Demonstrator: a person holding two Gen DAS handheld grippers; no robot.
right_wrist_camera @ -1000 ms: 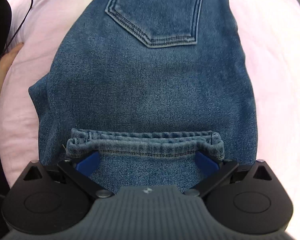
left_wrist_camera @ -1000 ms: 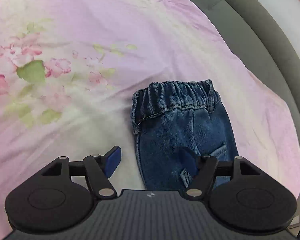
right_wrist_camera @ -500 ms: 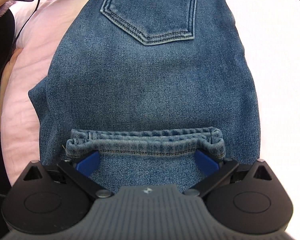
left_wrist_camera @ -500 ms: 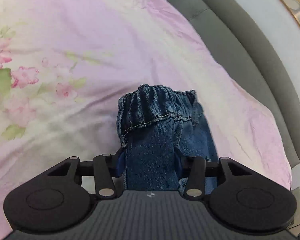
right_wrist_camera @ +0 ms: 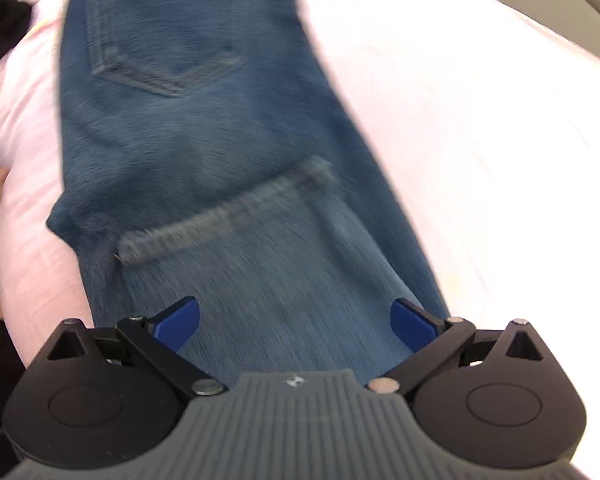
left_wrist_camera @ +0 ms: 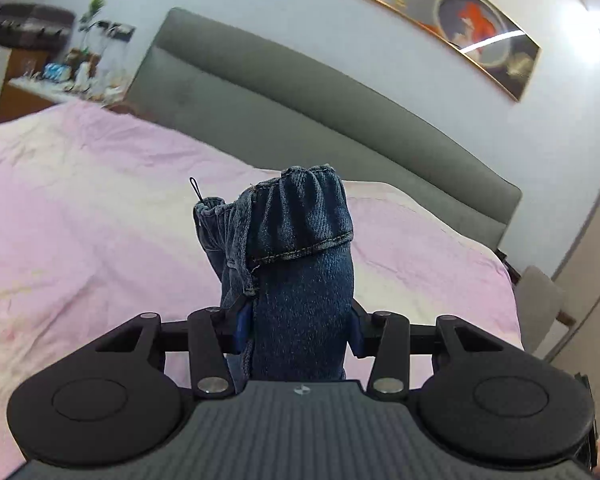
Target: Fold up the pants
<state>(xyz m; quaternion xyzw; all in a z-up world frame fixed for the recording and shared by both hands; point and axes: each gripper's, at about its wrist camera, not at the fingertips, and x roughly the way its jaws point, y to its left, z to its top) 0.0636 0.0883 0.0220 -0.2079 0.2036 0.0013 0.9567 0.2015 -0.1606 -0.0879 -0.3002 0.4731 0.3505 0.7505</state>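
Denim everywhere in these two views. On the left wrist camera, the left gripper (left_wrist_camera: pixel 298 330) has its jaws clamped on a bunched-up wad of the pants (left_wrist_camera: pixel 300 280), right at the elastic waistband (left_wrist_camera: pixel 312 184) end. That gathered end sticks up past the blue pads (left_wrist_camera: pixel 243 326) and is lifted clear of the bed (left_wrist_camera: pixel 80 208), so you can see pink sheet on both sides of it and behind it. A little dark loop of thread (left_wrist_camera: pixel 195 190) pokes up off the left side of the bundle. Behind it there's the grey padded headboard (left_wrist_camera: pixel 300 92), a long framed picture (left_wrist_camera: pixel 440 12) on the wall, and some blurry clutter on a side table (left_wrist_camera: pixel 60 76) way off on the left.

The right wrist view is pretty motion-smeared. The right gripper (right_wrist_camera: pixel 296 326) has its jaws spread wide apart, blue pads (right_wrist_camera: pixel 178 326) sitting over the denim with nothing pinched between them; can't tell if the tips actually touch the fabric. Below it the rest of the pants lie stretched out along the pink bed, back pocket (right_wrist_camera: pixel 160 64) facing up toward the far end, and a hemmed leg cuff (right_wrist_camera: pixel 224 216) folded back across the leg, running at a slant between the pocket and the jaws. A sliver of the person's dark sleeve (right_wrist_camera: pixel 0 32) shows at the left edge of that frame, off the side of the bed.
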